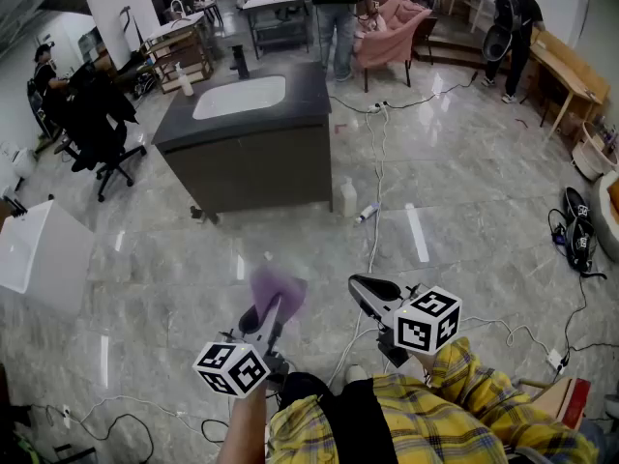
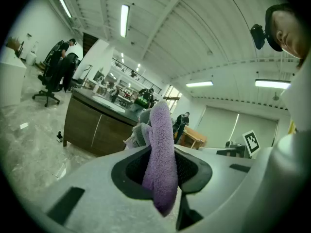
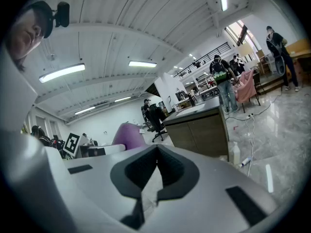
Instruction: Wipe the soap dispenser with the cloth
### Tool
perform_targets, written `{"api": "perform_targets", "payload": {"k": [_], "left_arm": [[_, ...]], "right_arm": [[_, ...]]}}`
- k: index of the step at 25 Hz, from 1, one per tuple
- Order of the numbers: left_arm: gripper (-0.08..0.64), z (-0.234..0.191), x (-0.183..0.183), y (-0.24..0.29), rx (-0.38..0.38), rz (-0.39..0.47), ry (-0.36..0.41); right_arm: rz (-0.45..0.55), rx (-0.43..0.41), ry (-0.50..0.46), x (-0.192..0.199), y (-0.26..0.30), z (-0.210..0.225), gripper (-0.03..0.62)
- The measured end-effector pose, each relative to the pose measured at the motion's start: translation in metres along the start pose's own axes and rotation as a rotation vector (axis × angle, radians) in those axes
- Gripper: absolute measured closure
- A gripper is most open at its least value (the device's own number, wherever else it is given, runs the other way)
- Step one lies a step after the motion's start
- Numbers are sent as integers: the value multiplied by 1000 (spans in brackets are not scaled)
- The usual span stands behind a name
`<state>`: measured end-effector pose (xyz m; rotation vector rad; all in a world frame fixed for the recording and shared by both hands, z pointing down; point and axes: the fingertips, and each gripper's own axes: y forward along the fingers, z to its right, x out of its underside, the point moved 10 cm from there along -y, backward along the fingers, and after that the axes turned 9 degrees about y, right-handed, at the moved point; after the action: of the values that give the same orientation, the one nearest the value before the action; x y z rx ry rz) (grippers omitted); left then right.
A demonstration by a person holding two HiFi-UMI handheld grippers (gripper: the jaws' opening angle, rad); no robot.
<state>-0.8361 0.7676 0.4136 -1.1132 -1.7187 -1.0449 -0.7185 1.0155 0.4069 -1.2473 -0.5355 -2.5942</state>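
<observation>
In the left gripper (image 2: 163,174), clamped tight, a fuzzy purple cloth (image 2: 162,140) stands in a soft upright fold; beside it, the right gripper (image 3: 156,171) is closed and empty.

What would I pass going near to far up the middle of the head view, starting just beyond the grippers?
First the purple cloth → dark cabinet with a white sink → pink armchair.

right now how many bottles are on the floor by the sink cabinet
2: one white bottle stands upright by the cabinet's near right corner; a smaller bottle lies on its side just beside it. Others may be hidden behind the cabinet.
</observation>
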Motion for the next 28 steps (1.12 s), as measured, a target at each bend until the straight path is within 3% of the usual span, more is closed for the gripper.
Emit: {"api": "perform_targets", "payload": {"k": [11, 28], "left_arm": [[483, -12, 3, -1, 2, -9, -7], [483, -132, -39, -22, 13, -27, -32]], "right_arm": [[14, -12, 63, 5, 12, 3, 586], [-9, 16, 54, -13, 139, -44, 586]]}}
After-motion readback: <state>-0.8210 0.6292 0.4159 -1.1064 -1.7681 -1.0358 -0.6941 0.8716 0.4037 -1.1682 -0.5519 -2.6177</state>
